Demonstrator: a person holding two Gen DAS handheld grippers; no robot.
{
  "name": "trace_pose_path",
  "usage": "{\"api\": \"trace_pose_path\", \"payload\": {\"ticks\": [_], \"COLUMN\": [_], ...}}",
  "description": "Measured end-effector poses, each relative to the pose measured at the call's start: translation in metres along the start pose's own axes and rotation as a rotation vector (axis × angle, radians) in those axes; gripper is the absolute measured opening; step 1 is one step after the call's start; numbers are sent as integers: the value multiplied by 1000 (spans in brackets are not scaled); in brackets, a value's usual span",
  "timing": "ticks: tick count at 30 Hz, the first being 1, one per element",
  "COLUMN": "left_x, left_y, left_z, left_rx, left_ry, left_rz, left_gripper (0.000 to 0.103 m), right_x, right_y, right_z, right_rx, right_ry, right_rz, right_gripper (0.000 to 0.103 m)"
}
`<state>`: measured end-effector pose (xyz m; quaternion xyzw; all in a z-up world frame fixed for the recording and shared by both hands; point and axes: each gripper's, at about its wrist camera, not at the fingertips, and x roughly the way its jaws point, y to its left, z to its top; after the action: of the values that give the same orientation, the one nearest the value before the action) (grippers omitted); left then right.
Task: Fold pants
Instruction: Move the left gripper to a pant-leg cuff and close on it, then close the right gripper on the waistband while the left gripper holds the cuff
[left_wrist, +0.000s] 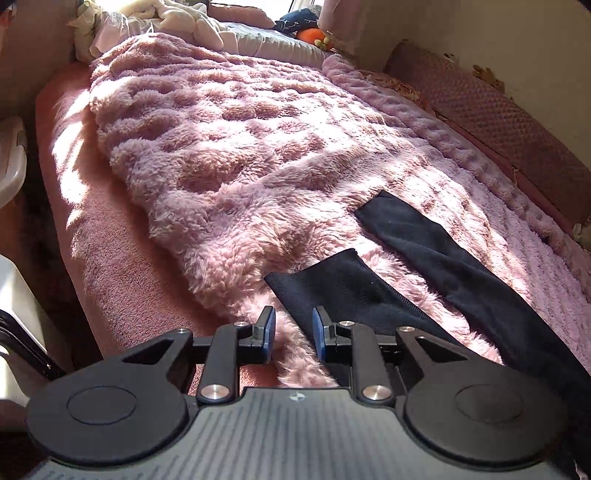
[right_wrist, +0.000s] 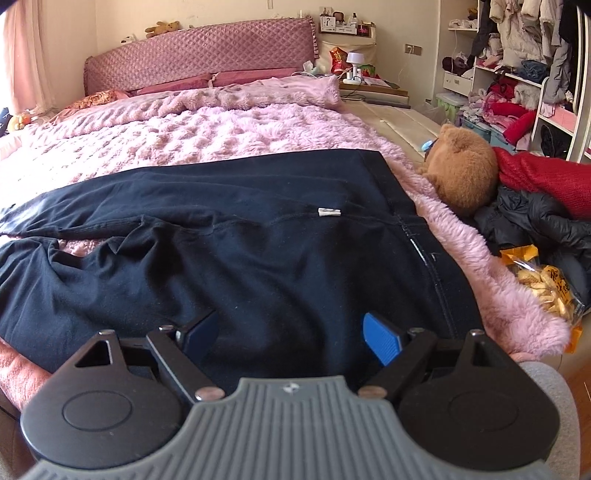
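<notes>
Lying across a fluffy pink blanket on the bed, the black pants are spread flat, waistband toward the right bed edge, legs running off to the left; a small white tag shows on the centre seam; in the left wrist view the two leg ends lie apart, both on the pink pile; left gripper hovers at the hem of the nearer leg, jaws narrowed to a small gap with only pink fur and a sliver of hem visible between the pads, nothing pinched; right gripper sits low over the seat of the pants near the waistband, jaws spread wide, blue pads clear of the cloth; a brown teddy bear, a red garment and a snack bag lie just beyond the blanket's right edge; quilted pink headboard at the far end
</notes>
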<state>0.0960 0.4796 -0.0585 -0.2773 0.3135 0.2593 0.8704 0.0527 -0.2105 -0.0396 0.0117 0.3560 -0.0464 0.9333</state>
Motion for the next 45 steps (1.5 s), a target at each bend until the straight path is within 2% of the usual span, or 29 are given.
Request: {"api": "trace_pose_path", "payload": {"ticks": [4,7,11,14,16,19,22,24,27,32,35,37,38,42,44,45], "left_x": [30,42,47,55,64,73,70,68,64,59,57,55,54,49,49,49], "left_y": [30,41,44,42,40,44,46,47,50,47,42,39,37,33,32,32], "left_z": [10,13,15,16,16,15,15,14,14,19,21,22,22,22,22,21], "left_rx": [-151,-234,-294,-311,-322,-397,-420,-428,-466,-458,-447,-434,-426,-402,-406,-407], "left_ry": [95,107,130,169,189,216,214,215,212,209,205,202,204,196,202,203], "left_rz": [-84,-132,-237,-284,-257,-231,-238,-223,-208,-183,-170,-164,-163,-167,-154,-150], "left_gripper": [23,23,12,12,11,4,1,0,0,0,0,1,0,1,1,1], "right_x": [2,3,1,4,3,0,1,-1,-3,-10,-9,-5,-1,16,24,26], "right_y": [7,18,28,23,12,-2,-26,-44,-69,-111,-134,-140,-142,-145,-145,-144], "right_z": [0,-2,-2,2,4,8,8,5,-4,-23,-33,-35,-34,-36,-33,-31], "right_rx": [-29,-75,-149,-93,-2,78,215,324,465,664,799,849,858,871,828,790], "right_ry": [6,1,-31,14,34,52,144,185,259,322,324,321,324,378,388,364], "right_rz": [-48,-106,-148,-123,-46,13,117,185,232,211,219,224,217,134,107,102], "right_gripper": [82,82,82,82,82,82,75,74,74,74,64,64,63,48,45,45]}}
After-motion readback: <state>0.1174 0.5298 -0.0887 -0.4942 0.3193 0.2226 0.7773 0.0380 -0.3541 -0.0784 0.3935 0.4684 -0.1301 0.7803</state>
